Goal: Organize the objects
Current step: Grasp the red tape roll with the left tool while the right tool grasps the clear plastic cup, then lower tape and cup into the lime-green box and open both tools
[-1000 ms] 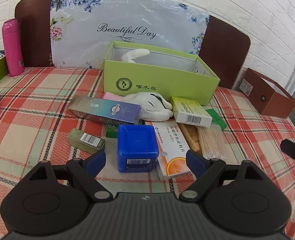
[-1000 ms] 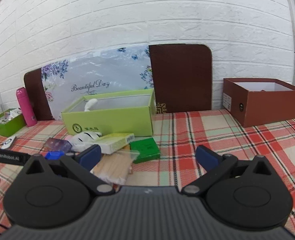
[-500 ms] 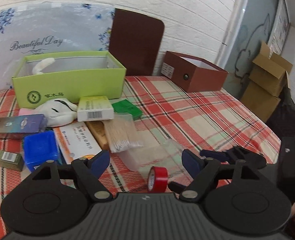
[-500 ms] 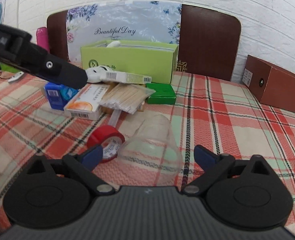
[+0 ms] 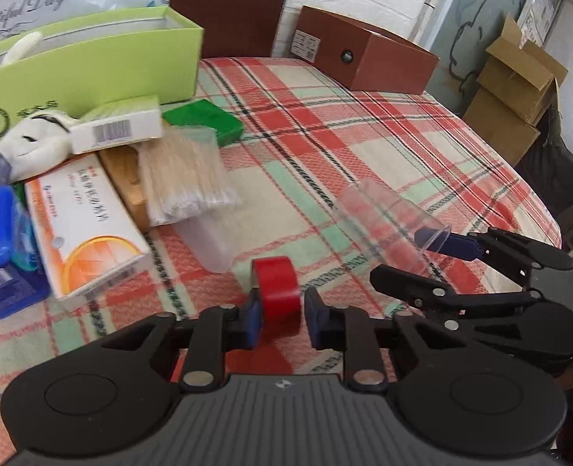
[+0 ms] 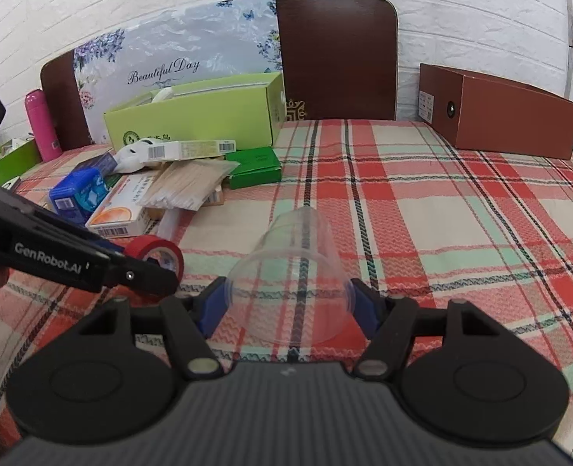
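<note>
Two grips forming at once: left gripper [image 5: 282, 316] jaws closing w/ red tape roll [image 5: 278, 289] between them at 6 o'clock, one pad touching. Right gripper [image 6: 290, 306] jaws closing on clear plastic cup [image 6: 292, 268] lying sideways, rim between pads. Risks: cup likely buckles or squirts out under squeeze; roll may tip or roll off; grippers near enough to clash.

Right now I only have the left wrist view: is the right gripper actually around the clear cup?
Observer: Yes. In the right wrist view the clear cup lies on its side, mouth toward the right gripper, one pad each side of the rim, jaws closing. I can't confirm contact.
Operator: Anything left of the green box?
Observer: A pink bottle stands upright there, at the back.
Operator: And the red tape?
Observer: The red tape stands on edge; its hollow core faces the right camera, with a white label inside.
</note>
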The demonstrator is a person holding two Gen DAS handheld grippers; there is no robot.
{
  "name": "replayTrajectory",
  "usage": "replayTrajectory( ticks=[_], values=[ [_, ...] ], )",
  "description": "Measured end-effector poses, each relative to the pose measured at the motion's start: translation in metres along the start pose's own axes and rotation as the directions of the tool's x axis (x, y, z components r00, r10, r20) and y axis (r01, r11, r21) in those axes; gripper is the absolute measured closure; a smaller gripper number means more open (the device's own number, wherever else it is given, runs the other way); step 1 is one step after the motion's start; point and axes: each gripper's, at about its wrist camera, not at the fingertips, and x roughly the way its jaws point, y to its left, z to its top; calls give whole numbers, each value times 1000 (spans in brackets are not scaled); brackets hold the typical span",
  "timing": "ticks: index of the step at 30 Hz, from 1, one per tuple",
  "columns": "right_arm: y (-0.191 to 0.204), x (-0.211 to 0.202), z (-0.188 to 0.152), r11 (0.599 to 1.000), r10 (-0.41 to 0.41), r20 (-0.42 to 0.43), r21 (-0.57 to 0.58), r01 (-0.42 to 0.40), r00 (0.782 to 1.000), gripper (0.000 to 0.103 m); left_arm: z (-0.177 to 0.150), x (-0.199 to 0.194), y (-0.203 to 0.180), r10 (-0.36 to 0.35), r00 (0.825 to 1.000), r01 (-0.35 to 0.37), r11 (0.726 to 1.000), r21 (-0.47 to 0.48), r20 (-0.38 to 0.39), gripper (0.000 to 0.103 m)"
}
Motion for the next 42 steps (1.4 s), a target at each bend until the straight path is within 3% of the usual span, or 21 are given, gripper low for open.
replayTrajectory(
  ticks=[7,15,25,34,37,42],
  values=[
    [20,7,17,997,72,14,-32,-72,997,37,3,-32,29,78,995,-75,996,-53,57,84],
    [43,10,51,988,136,64,-88,-130,989,37,15,-72,49,106,981,-94,992,-83,163,84],
    [64,30,118,976,152,163,-182,-122,975,38,69,-113,61,157,934,-147,988,-56,322,84],
    [79,101,180,983,92,180,-174,-61,979,37,144,-86,90,209,908,-175,977,-124,362,84],
    [77,130,197,986,70,189,-164,-39,979,37,168,-68,109,217,912,-169,972,-163,348,84],
    [70,180,216,991,61,156,-131,-40,986,37,196,-33,138,271,915,-218,956,-197,300,84]
  ],
)
